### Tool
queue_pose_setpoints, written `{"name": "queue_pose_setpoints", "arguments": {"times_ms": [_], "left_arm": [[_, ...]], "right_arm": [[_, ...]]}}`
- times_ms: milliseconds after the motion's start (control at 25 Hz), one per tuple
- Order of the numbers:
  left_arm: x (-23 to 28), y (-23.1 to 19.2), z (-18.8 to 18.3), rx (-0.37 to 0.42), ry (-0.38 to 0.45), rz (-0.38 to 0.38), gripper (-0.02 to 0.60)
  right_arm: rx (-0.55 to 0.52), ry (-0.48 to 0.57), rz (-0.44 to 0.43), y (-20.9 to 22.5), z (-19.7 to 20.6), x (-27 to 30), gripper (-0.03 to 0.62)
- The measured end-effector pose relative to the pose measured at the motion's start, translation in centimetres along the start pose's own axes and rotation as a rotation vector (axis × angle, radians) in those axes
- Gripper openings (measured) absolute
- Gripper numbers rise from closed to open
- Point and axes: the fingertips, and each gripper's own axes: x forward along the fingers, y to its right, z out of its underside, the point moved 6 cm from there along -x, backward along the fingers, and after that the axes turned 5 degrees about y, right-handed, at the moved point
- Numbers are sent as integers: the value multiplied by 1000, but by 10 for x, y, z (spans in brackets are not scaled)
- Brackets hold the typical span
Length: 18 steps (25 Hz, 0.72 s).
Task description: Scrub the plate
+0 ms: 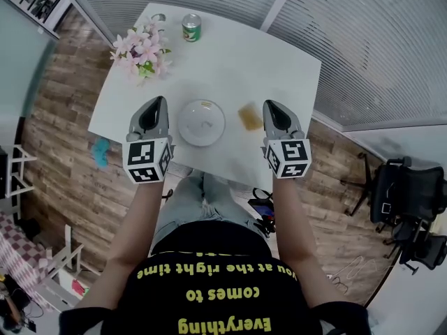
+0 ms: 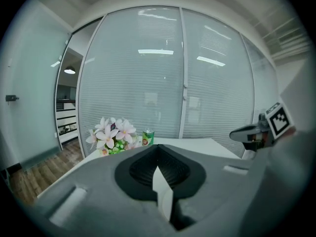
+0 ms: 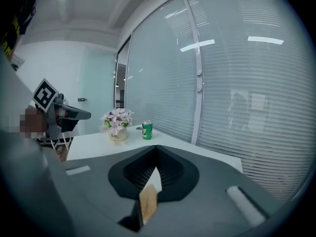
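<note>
While the left gripper (image 1: 158,105) hangs left of centre, jaws pressed together on nothing, the white plate (image 1: 201,123) sits mid-frame on the table (image 1: 279,61) with the yellow sponge (image 1: 250,117) lying loose just to its right. Right gripper (image 1: 271,107), right of centre, is clamped empty too! That fits a scrub either ahead or over; any scrubbing wants the rim steadied and the sponge pinched flat.

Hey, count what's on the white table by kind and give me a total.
White round plate: 1
Yellow-brown rectangular sponge: 1
Green metal drink can: 1
Pink flower bouquet in pot: 1
Small greyish round item: 1
Total: 5
</note>
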Motion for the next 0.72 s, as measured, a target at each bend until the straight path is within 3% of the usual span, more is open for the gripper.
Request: {"name": "queue_pose_setpoints", "arguments": {"times_ms": [720], "left_arm": [[-28, -4, -60, -34, 145, -5, 2]], "right_arm": [[-37, 214, -5, -1, -86, -48, 6]]}}
